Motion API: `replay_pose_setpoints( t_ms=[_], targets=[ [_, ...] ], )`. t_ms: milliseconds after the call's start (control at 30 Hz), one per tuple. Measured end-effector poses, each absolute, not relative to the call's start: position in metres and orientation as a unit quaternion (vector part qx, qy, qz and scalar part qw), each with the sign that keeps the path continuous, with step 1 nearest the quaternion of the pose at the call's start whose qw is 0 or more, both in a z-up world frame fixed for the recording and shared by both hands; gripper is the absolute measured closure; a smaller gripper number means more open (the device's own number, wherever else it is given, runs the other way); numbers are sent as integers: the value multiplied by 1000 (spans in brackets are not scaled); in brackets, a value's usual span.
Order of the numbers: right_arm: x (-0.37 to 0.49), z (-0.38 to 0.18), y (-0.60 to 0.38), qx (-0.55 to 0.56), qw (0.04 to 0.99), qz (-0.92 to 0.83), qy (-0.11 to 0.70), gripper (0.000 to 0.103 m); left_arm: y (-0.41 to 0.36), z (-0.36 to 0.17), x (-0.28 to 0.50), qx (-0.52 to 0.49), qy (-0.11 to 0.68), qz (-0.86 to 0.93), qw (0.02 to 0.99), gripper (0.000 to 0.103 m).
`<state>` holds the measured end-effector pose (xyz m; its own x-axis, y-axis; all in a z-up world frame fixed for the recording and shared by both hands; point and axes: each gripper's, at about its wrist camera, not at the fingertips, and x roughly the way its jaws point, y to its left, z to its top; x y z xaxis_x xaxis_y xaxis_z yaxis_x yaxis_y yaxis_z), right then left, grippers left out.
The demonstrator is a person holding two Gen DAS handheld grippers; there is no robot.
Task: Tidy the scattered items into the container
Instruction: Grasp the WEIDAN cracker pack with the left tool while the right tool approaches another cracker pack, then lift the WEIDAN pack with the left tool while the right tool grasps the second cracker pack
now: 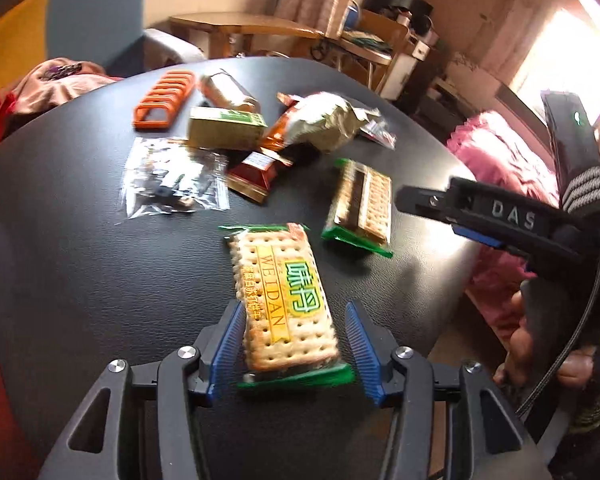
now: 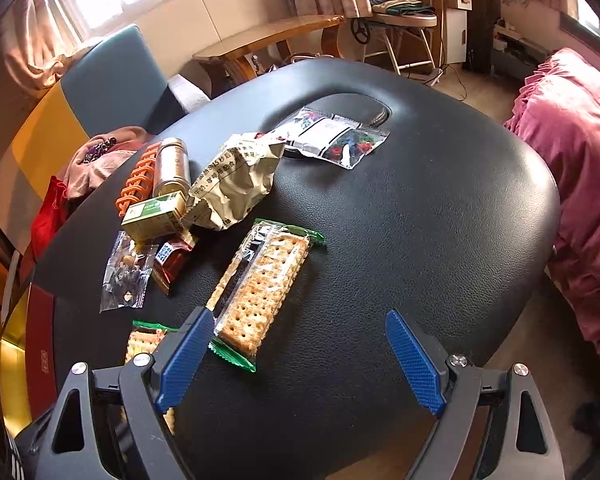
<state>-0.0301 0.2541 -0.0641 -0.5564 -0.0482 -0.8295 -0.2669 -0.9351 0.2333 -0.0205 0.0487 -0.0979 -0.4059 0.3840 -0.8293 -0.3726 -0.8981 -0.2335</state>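
A Weidan cracker packet [image 1: 282, 300] lies on the black table [image 1: 80, 280], its near end between the blue pads of my open left gripper [image 1: 296, 316]; the left pad is at its side, the right pad stands apart. A second cracker packet [image 1: 360, 204] [image 2: 256, 292] lies further right. My right gripper [image 2: 300, 328] is open and empty above the table, its left fingertip [image 2: 188, 344] by that packet's near end; it shows in the left wrist view [image 1: 480, 212]. Several snacks lie scattered behind: a crumpled bag [image 2: 236, 180], a green-gold box [image 2: 156, 216], a can [image 2: 174, 166].
An orange rack [image 1: 164, 98] lies at the table's far left. Clear bags [image 1: 172, 176] [image 2: 332, 136] and a red-gold packet [image 1: 256, 174] lie among the items. A pink bedspread [image 2: 580, 160] is right of the table, a red box edge [image 2: 40, 340] at left. No container is in sight.
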Motion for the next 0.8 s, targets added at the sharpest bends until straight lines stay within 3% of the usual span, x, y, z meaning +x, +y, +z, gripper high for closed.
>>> replay_pose_setpoints(
  t_ms=[267, 467, 633, 800],
  targets=[
    [-34, -71, 252, -472, 62, 864, 162, 14, 64, -103, -28, -513, 19, 835, 197, 42],
    [-49, -79, 255, -492, 74, 851, 168, 14, 92, -108, -25, -498, 131, 840, 167, 41],
    [-71, -84, 248, -510, 73, 843, 154, 11, 75, -106, -27, -499, 90, 847, 159, 52],
    [-88, -93, 234, -526, 90, 835, 136, 10, 50, -105, -23, -498, 55, 854, 144, 53]
  ],
)
